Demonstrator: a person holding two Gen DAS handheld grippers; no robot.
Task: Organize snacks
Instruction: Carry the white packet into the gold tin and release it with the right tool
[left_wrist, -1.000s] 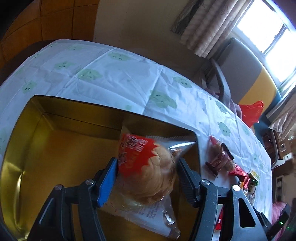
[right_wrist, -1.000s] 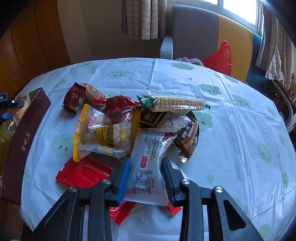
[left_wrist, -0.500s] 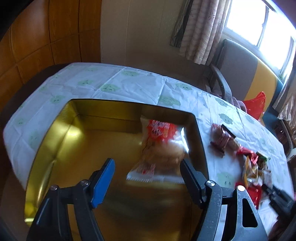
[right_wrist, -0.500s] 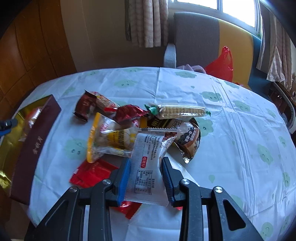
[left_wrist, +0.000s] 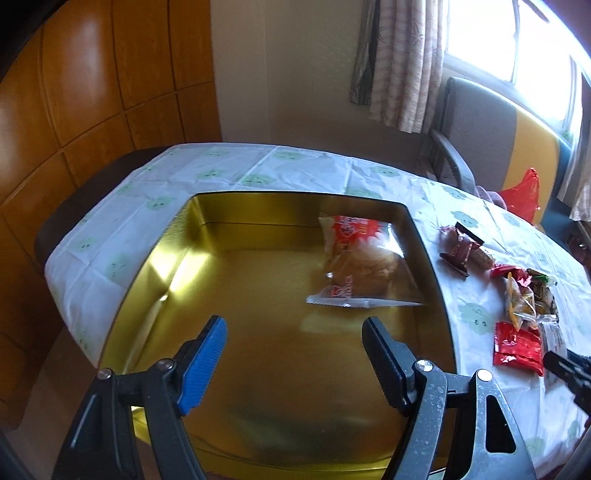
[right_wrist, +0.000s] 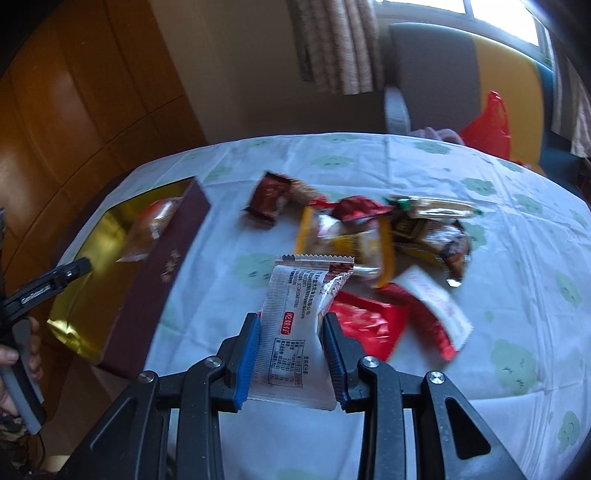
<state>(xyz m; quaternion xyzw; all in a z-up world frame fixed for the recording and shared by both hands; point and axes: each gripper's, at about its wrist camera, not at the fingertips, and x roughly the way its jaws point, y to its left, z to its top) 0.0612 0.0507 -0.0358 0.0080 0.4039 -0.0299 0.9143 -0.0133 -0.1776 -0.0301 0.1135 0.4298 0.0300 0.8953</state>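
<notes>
Snacks under inspection: one white packet (right_wrist: 295, 332) is pinched between the pads of the right gripper (right_wrist: 290, 354), at lower centre of the right wrist view, raised clear of the loose pile (right_wrist: 388, 236) on the tablecloth (right_wrist: 517, 258). The gold tin (left_wrist: 155, 258) fills the centre of the left wrist view and holds a bun packet (left_wrist: 364, 266) against its right wall. The left gripper (left_wrist: 293, 354) stands spread and empty over the tin floor. Recommended handling: carry the white packet across to the tin at the left of the right wrist view, clear the dark red wall (right_wrist: 162, 280), lower it onto bare gold floor beside the bun, then release; the soft wrapper may slip, so the grip should hold until it rests. Against the frame a second earlier: the bun was then between the left jaws and is now set down, the left gripper withdrawn and wider; the white packet has lifted off the pile.
</notes>
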